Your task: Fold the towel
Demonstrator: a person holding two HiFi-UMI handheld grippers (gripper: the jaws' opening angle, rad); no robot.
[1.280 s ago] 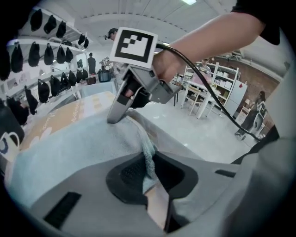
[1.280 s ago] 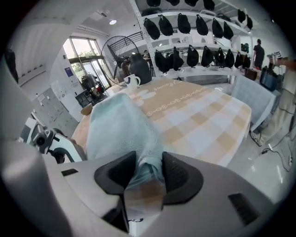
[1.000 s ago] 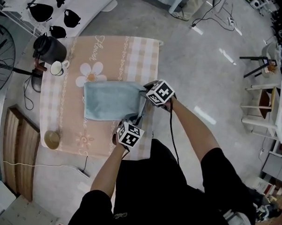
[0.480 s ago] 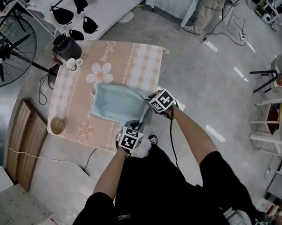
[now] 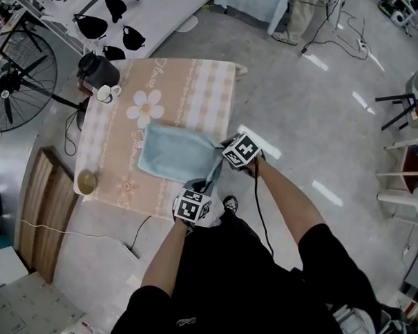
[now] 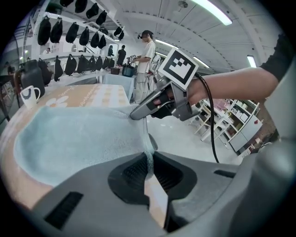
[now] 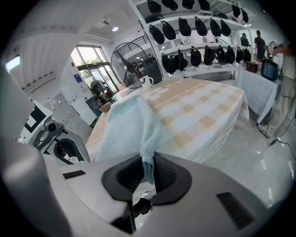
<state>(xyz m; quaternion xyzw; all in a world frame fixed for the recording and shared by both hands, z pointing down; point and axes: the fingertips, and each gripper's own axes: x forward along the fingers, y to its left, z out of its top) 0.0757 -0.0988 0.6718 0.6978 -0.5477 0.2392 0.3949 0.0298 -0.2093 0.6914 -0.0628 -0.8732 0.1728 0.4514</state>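
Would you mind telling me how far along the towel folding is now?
Done: the towel lies flat on the table, with both near corners gripped: the left gripper clamps one, and the jaws of the right gripper have just closed on the other. In hand: that edge hangs lifted between them. Left: likely carrying it over to the far edge and releasing; the fold is not laid yet.

The towel (image 5: 175, 153), mid-frame in the head view, is soft pale-blue terry cloth with a matt, nubby pile. Beneath it the tablecloth (image 5: 199, 86) is smooth, matt printed fabric. The left gripper (image 6: 149, 159) has a matt grey plastic shell and dark ribbed pads (image 6: 131, 173). At upper left the mug (image 5: 106, 93) looks like glossy white ceramic. The floor (image 5: 302, 98) is polished and reflective. The planks (image 5: 45, 204) at left look like bare wood.
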